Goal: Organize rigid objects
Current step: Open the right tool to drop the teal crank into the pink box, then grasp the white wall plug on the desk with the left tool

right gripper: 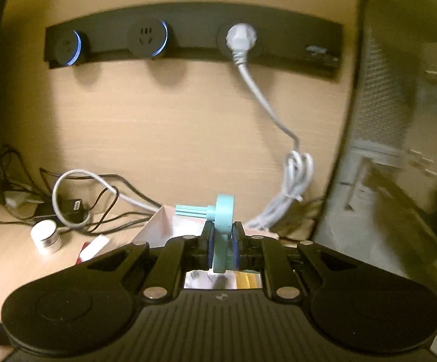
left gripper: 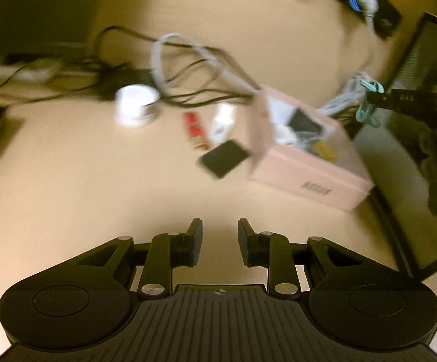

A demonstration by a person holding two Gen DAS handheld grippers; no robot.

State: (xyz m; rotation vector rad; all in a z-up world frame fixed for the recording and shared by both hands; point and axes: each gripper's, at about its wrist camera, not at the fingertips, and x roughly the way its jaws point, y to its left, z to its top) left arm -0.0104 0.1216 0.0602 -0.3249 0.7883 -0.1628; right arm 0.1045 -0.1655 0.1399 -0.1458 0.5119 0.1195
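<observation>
Clearly the thing to watch is how the teal comb (right gripper: pixel 221 229) sits over the pink box (left gripper: pixel 306 163). The right gripper (right gripper: pixel 222 249) is clamped on it, both pads pressing the round disc part edge-on at the lower middle of the right wrist view, with the teeth sticking out toward the left of that frame, so its long axis runs sideways across the fingers and not along them. Just below and behind the comb a corner of the box shows, and its open inside can be glimpsed through the gap under the fingers.

From the left wrist view the same comb (left gripper: pixel 369 102) hangs at the right of the frame, just past the far edge of the box, which already holds a few small items. I'd judge the right hand far the nearer for a drop into it.

The left gripper (left gripper: pixel 220 241) is empty, its jaws a little apart over bare table (left gripper: pixel 97 196) at the bottom middle. A flat black square (left gripper: pixel 223 158), a red tube (left gripper: pixel 196 129) and a white block (left gripper: pixel 223 122) lie touching or just beside the box's left side, with a white cap (left gripper: pixel 135 105) further left.
</observation>
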